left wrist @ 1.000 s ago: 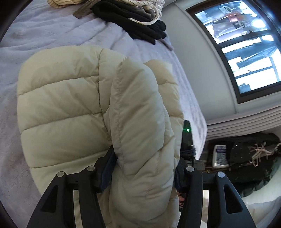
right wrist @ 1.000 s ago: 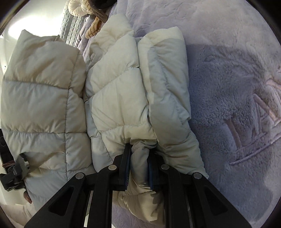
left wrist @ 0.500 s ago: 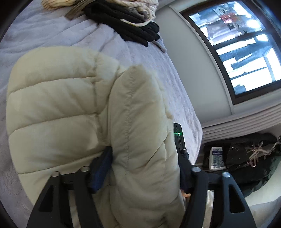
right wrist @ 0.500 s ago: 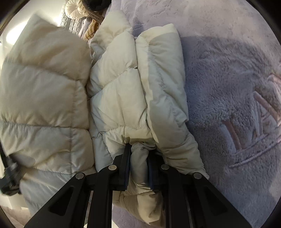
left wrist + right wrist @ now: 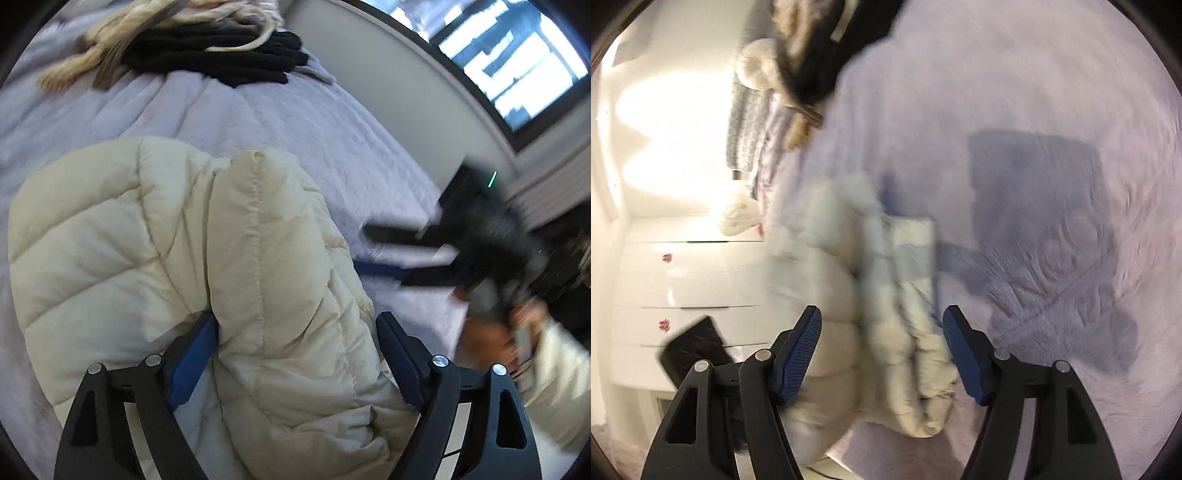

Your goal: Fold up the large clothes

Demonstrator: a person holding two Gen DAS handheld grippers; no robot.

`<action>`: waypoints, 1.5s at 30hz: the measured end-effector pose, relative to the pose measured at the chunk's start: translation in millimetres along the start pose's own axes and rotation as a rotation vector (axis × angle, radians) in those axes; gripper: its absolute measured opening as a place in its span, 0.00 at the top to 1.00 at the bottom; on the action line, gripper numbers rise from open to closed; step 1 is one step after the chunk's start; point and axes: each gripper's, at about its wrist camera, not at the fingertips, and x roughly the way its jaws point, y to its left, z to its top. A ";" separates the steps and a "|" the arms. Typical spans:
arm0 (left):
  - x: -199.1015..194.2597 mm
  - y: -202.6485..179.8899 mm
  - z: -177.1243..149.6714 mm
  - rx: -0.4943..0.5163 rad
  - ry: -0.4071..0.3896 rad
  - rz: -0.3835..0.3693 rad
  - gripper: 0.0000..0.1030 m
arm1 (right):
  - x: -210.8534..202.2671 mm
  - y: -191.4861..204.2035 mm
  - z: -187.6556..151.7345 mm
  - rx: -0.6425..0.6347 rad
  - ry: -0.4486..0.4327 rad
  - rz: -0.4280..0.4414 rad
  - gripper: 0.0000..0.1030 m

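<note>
A cream quilted puffer jacket [image 5: 177, 266], folded into a thick bundle, is seen lying on a pale lilac plush bedspread [image 5: 280, 122]. In the left wrist view its raised middle fold is shown in sharp detail, running lengthwise away from the camera toward the far end of the bed, between the fingers of the left gripper [image 5: 295, 354]. Those jaws have just been opening and are set wide: the left blue pad [image 5: 192, 363] is seen against the fold, the right pad [image 5: 400, 363] just clear of it, so nothing is gripped. Only this view takes in a heap of black and cream clothes [image 5: 207, 55] at the bed's far end, a dark-framed window [image 5: 509, 66], and the blurred right gripper [image 5: 388, 254] with a hand behind it, held above the bedspread beside the jacket.

In the right wrist view, smeared by motion, the jacket [image 5: 886, 314] is seen below and beyond the right gripper [image 5: 882, 350], its long axis again pointing away from the camera. These jaws, too, have just been opening and are spread apart with nothing pressed between them. White drawers [image 5: 690, 280] and an embossed pattern [image 5: 1071, 266] in the bedspread are shown here alone.
</note>
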 end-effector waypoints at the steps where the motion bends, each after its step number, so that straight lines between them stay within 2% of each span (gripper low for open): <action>1: 2.4 -4.8 -0.9 0.027 0.001 0.022 0.16 | -3.2 10.2 4.2 -0.024 0.004 0.006 0.30; 8: 6.7 -14.8 -2.1 0.068 0.001 0.078 0.16 | 21.0 70.2 12.8 -0.187 0.116 -0.006 0.30; 10: 5.8 -15.0 -2.6 0.069 -0.002 0.083 0.16 | 38.9 81.6 12.2 -0.224 0.162 -0.020 0.37; 11: 5.1 -15.1 -2.9 0.069 -0.003 0.086 0.16 | 47.0 85.9 11.9 -0.236 0.184 -0.033 0.56; 12: 3.8 -14.6 -3.7 0.065 -0.002 0.092 0.16 | 55.6 87.9 12.1 -0.240 0.203 -0.062 0.83; 14: -2.0 -11.0 -6.5 0.045 -0.003 0.092 0.16 | 68.4 84.8 15.6 -0.224 0.222 -0.104 0.90; 18: -27.4 2.2 -10.1 -0.011 -0.028 0.045 0.16 | 79.5 55.8 23.2 -0.219 0.221 -0.202 0.91; 21: -51.4 21.8 -12.0 -0.080 -0.058 0.015 0.16 | 79.5 29.1 21.3 -0.191 0.218 -0.224 0.91; 27: -89.4 103.1 -26.5 -0.363 -0.108 -0.047 0.16 | 82.6 4.4 20.0 -0.172 0.201 -0.216 0.91; 30: -82.2 149.8 -40.4 -0.522 -0.090 -0.135 0.16 | 83.8 1.0 17.6 -0.155 0.196 -0.203 0.91; 34: -58.2 180.1 -55.4 -0.645 -0.055 -0.280 0.16 | 84.8 -2.3 15.1 -0.147 0.192 -0.197 0.92; 36: -48.1 181.2 -56.8 -0.644 -0.045 -0.319 0.16 | 85.7 -2.5 14.3 -0.141 0.191 -0.193 0.92; 38: -38.9 176.7 -53.3 -0.622 -0.031 -0.328 0.16 | 85.7 -3.2 13.5 -0.135 0.191 -0.190 0.92; 43: -23.4 168.2 -49.1 -0.586 0.004 -0.281 0.16 | 82.4 -4.0 12.3 -0.133 0.191 -0.192 0.92; 45: -15.2 162.3 -45.3 -0.571 0.024 -0.249 0.13 | 82.7 -3.2 12.2 -0.132 0.191 -0.193 0.92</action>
